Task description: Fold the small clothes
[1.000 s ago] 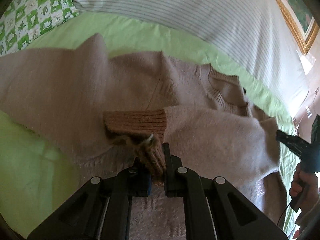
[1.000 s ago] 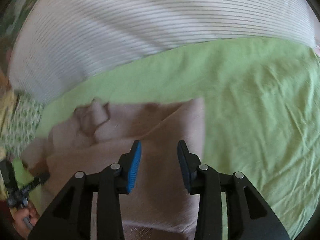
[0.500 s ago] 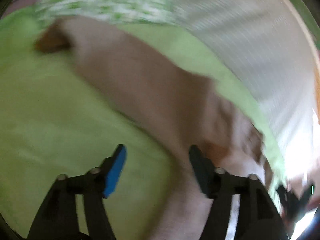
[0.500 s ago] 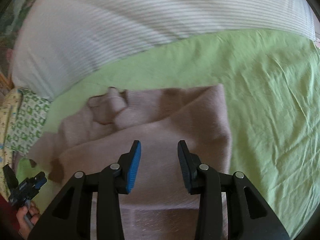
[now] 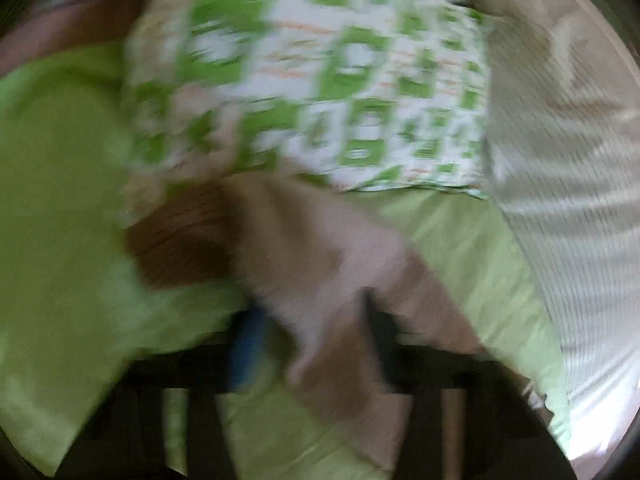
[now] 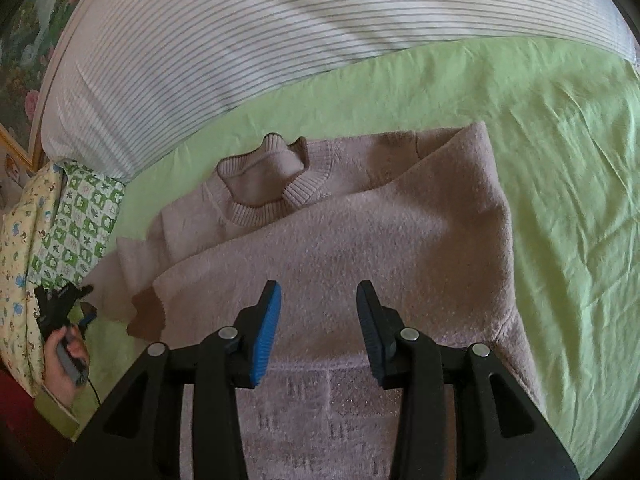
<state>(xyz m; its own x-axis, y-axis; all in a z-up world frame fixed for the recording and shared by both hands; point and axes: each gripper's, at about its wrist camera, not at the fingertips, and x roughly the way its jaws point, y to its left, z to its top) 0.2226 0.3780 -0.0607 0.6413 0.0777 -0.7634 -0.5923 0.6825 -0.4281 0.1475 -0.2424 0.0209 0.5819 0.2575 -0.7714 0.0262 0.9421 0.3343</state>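
Observation:
A pinkish-beige knit sweater [image 6: 340, 240] lies flat on the green bed sheet [image 6: 560, 160], ribbed collar away from me, one sleeve folded across its front. My right gripper [image 6: 318, 320] is open and empty, hovering over the sweater's lower body. The left wrist view is blurred by motion: my left gripper [image 5: 308, 332] is open around the other sleeve [image 5: 320, 264], near its brown ribbed cuff [image 5: 180, 240]. The left gripper also shows in the right wrist view [image 6: 64, 304] at the far left, beside the sleeve end.
A white striped duvet [image 6: 280, 32] runs along the far side of the bed. A green-and-white patterned pillow [image 5: 320, 80] lies at the left, also seen in the right wrist view [image 6: 80, 224]. Bare green sheet lies to the right of the sweater.
My left gripper let go of the folded sleeve's cuff, opened, and swung left to the other sleeve. My right gripper pulled back, bringing more of the sweater into view.

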